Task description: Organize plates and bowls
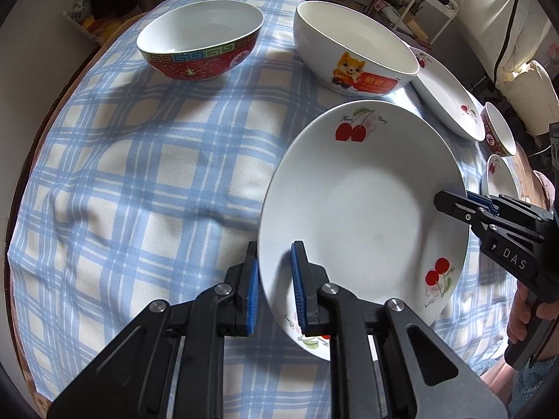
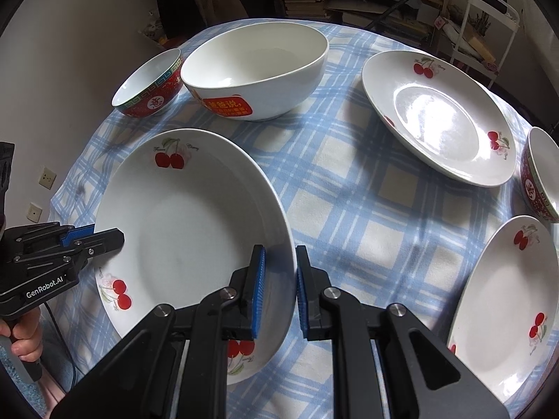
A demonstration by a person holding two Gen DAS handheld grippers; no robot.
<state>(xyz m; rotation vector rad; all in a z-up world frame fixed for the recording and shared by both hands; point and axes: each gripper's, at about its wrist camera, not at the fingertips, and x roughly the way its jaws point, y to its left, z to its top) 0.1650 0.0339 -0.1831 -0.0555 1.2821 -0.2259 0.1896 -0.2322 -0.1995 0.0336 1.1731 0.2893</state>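
The cherry plate [image 1: 360, 209] is held by two grippers at once, on opposite sides of its rim, probably because it is wide and smooth and one pinch alone would let it tip. The left gripper [image 1: 274, 288] pinches the rim with one blue pad inside the plate and one outside, and the right gripper [image 2: 279, 291] does the same on the other side, so both are closed on the plate's edge. Both point steeply down, and a hand [image 2: 21, 344] shows under the left gripper's handle. The plate looks a little tilted over the blue checked tablecloth [image 1: 139, 174]; I cannot tell if it touches the cloth. Beyond the plate stand a white bowl with a cartoon dog [image 1: 353, 49] and a red patterned bowl [image 1: 201, 43]. To the right of the plate lie two more cherry plates [image 2: 440, 115], well apart, where I judge it should be stacked.
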